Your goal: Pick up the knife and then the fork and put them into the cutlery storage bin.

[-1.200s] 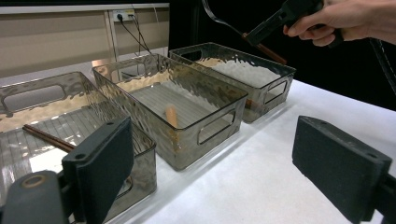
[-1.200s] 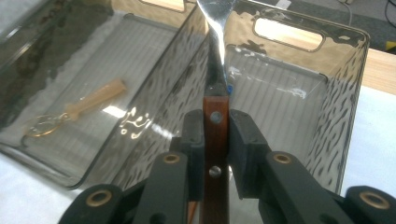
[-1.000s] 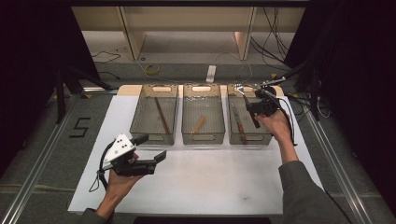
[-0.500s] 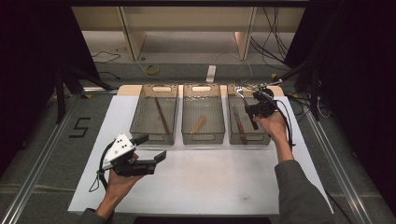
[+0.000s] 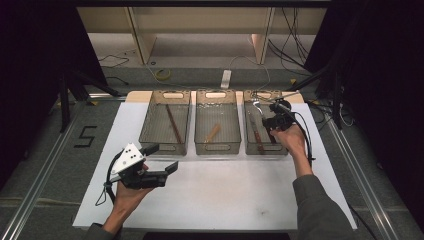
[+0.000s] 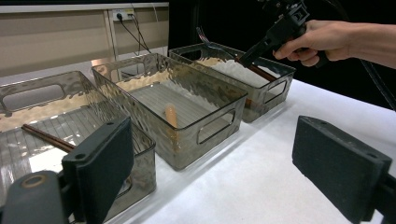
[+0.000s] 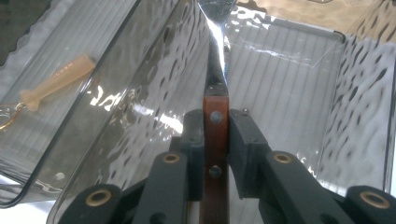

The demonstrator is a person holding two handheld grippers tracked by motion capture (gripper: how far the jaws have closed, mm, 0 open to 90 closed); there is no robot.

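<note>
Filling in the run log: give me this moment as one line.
right gripper: shut on wooden-handled utensil over right bin | left gripper: open, idle

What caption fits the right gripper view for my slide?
Right claw clamps a wooden-handled utensil above the clear bin.

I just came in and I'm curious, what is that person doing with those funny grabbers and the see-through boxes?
A person is working with utensils and three clear bins. The right hand-held gripper is shut on a wooden-handled utensil, holding it over the right bin. The left hand-held gripper is open and holds nothing, above the white table. A brown stick lies in the left bin, a tan tool in the middle bin.
</note>
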